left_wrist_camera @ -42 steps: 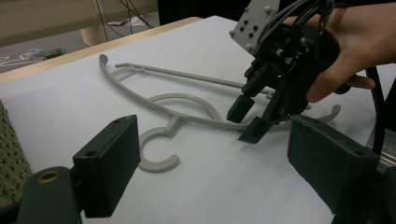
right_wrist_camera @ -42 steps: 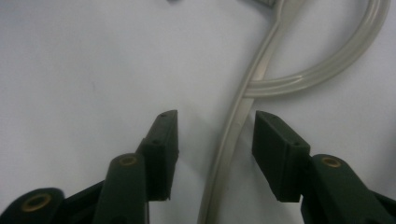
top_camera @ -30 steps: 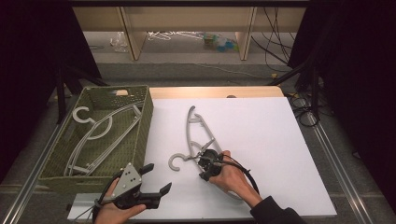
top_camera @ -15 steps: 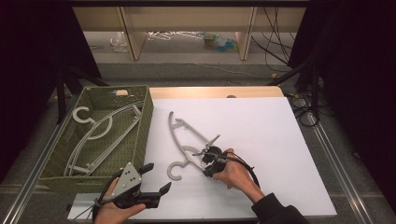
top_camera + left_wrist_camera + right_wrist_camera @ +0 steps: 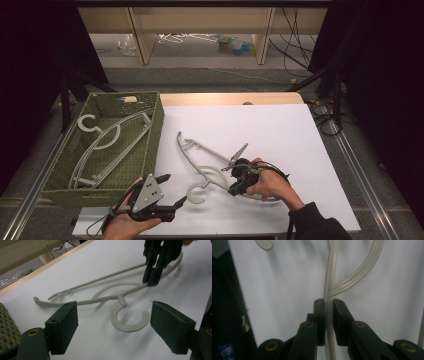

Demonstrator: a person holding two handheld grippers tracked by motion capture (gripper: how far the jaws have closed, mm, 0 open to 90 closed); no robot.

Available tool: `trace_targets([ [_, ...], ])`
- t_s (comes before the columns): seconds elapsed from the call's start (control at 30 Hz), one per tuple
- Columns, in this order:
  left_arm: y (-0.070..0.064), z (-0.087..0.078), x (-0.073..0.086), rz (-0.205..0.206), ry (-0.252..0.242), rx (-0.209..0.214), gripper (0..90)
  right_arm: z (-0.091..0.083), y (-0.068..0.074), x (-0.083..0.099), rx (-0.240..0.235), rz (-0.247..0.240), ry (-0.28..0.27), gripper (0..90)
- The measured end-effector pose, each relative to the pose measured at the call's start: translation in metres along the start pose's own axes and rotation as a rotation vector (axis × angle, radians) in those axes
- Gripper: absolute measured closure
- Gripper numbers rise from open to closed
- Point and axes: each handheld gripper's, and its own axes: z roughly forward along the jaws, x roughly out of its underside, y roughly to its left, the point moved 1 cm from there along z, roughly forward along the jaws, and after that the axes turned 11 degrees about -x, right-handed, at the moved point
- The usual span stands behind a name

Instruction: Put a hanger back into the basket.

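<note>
My right gripper [image 5: 239,176] has its fingers [image 5: 320,312] pinched on the arm of the grey hanger [image 5: 200,161]. The arm runs straight up between both fingers, touching each one. Beyond the fingertips, the arm meets the hanger's curved inner loop. The hanger lies on the white counter [image 5: 280,130], with its far end extending away from my right fingers toward the basket [image 5: 155,135].

My left gripper [image 5: 167,192] has its fingers [image 5: 62,327] spread wide and holds nothing. The hanger's hook [image 5: 128,320] lies on the counter just ahead of them, in line with the gap between them and apart from both. A second hanger [image 5: 100,140] lies inside the basket, beyond my left fingers.
</note>
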Motion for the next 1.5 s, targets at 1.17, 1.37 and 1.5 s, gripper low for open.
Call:
trace_targets([
  [1.17,-0.019,0.095,-0.021,0.426,0.287,0.154,38.2,-0.032,0.025,0.031,-0.191,-0.086,-0.02,81.6],
  [1.37,-0.02,0.097,-0.022,0.51,0.232,0.225,51.1,-0.033,0.025,0.03,-0.195,-0.098,-0.024,81.5],
  [1.5,-0.022,0.098,-0.022,0.563,0.202,0.267,64.1,-0.033,0.024,0.03,-0.184,-0.1,-0.021,81.5],
])
